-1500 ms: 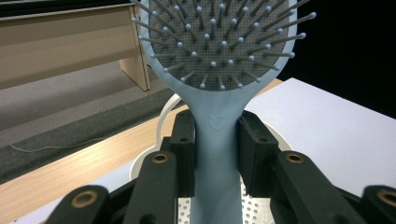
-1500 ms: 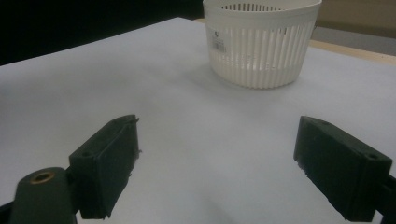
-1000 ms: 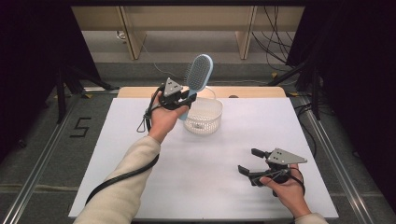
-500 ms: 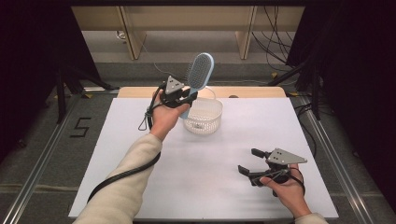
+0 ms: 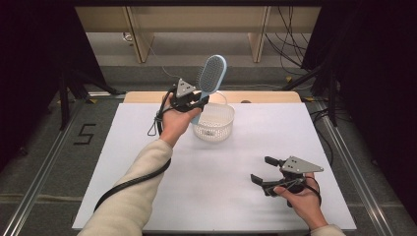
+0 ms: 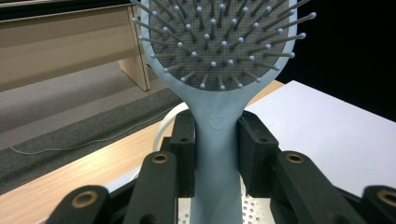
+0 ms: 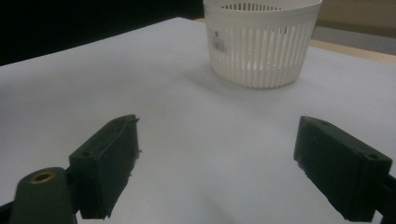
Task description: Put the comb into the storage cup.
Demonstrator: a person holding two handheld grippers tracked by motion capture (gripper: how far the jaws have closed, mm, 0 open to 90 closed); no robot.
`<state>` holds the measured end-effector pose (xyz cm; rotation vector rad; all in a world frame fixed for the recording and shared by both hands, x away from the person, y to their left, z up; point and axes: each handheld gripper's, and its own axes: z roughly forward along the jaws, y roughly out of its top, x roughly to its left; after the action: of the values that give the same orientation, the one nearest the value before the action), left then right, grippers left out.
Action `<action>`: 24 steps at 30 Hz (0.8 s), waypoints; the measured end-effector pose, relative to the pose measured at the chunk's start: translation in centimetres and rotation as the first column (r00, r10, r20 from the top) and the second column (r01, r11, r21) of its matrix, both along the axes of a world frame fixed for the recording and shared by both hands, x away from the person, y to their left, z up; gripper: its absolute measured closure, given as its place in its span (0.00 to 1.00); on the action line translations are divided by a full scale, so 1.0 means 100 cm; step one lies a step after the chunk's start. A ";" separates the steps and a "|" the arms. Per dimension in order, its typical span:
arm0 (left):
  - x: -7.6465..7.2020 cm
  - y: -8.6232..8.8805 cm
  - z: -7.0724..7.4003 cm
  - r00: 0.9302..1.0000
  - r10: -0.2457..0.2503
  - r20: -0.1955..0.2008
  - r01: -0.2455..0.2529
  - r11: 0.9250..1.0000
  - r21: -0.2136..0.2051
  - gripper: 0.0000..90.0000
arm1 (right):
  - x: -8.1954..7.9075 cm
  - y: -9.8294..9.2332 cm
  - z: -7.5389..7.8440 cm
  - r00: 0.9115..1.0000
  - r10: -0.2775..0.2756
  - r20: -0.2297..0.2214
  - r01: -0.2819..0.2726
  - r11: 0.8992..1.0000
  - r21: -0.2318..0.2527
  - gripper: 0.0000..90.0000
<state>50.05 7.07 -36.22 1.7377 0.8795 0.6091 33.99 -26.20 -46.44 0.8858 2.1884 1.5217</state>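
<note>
- High view: the left gripper [image 5: 193, 102] clamps the handle of the pale blue hairbrush [image 5: 212, 73], head up, just above the near-left rim of the white basket [image 5: 214, 123]. Let go off-centre, the brush may catch the rim and tip the light basket. The right gripper [image 5: 268, 177] rests well short of the basket, spread wide, holding nothing.
- Left gripper view: both pads pinch the narrow handle [image 6: 218, 154]; the smooth plastic could swivel or slide.
- Right gripper view: empty jaws face the basket [image 7: 262, 42]; it cannot steady it from there.

"5" on the floor [image 5: 84, 133]
</note>
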 end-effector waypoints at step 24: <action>0.007 -0.004 -0.003 1.000 0.002 0.004 -0.002 1.000 -0.001 0.77 | 0.000 0.000 0.000 1.000 0.003 0.000 -0.003 1.000 0.004 0.17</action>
<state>50.78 6.70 -36.55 1.7339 0.8792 0.6132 34.00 -26.19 -46.45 0.8845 2.1878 1.5279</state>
